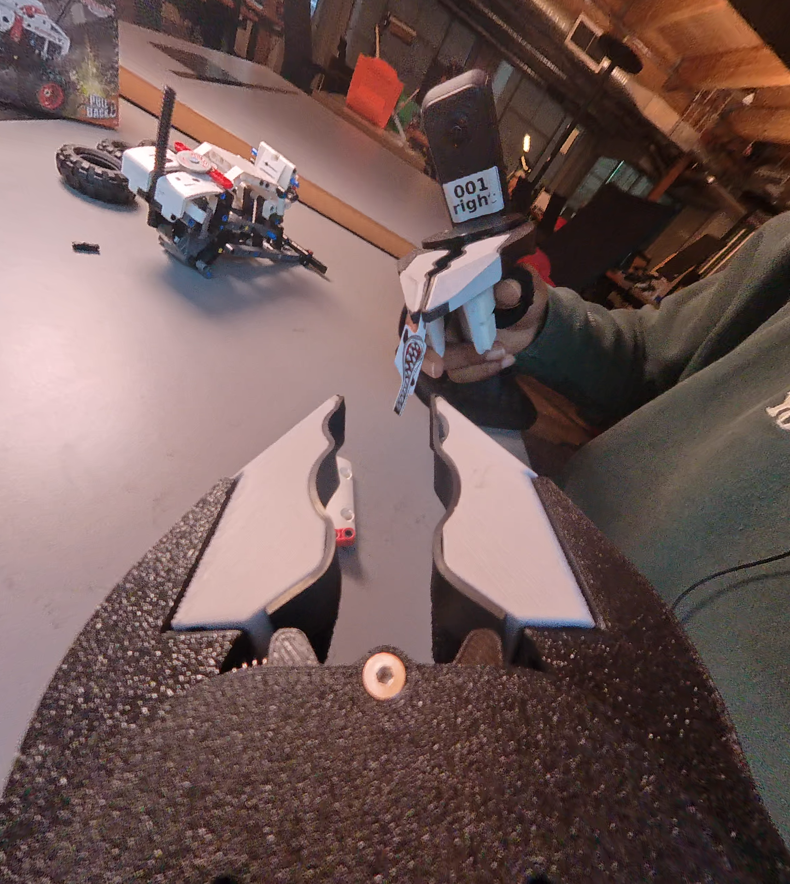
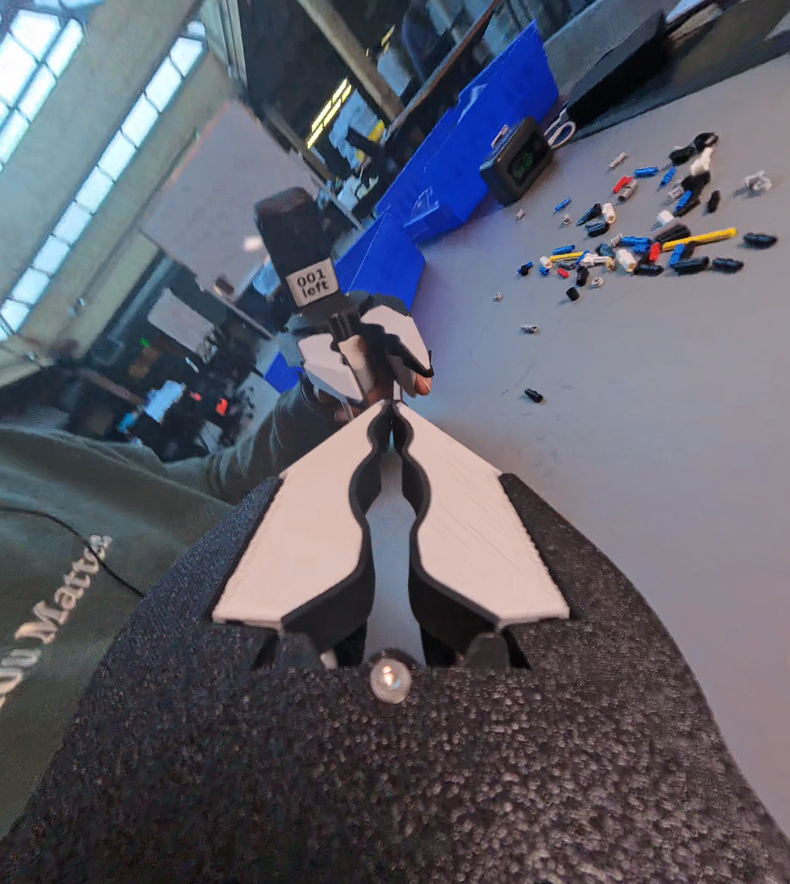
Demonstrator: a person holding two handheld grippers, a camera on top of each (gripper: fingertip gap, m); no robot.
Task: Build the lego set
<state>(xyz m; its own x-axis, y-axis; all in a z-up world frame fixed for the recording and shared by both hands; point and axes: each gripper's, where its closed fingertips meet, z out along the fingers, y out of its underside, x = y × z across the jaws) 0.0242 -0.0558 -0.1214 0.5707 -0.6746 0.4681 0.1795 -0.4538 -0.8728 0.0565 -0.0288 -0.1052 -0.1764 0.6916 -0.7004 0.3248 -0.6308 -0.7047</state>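
Note:
My left gripper [image 1: 387, 406] is open and empty, low over the grey table [image 1: 96, 430]. A white beam with a red connector [image 1: 345, 497] lies on the table under its left finger. Just beyond its tips, my right gripper [image 1: 419, 315] points down and is shut on a thin white piece with a shark-mouth print [image 1: 409, 368], which hangs from its tips. In the right wrist view the right gripper [image 2: 392, 406] is shut, the held piece is edge-on and barely visible, and the left gripper [image 2: 385, 378] is close ahead. The partly built white and black model [image 1: 220, 201] stands at the far left.
A black tyre [image 1: 91, 172] and the set's box [image 1: 34, 57] are behind the model. A small black pin [image 1: 85, 247] lies near it. A pile of loose pieces [image 2: 646, 239], a lone black pin [image 2: 533, 395], a small black device [image 2: 517, 165] and a blue sheet [image 2: 455, 182] are on the right side. The left gripper's tips are roughly 6 cm from the right gripper's.

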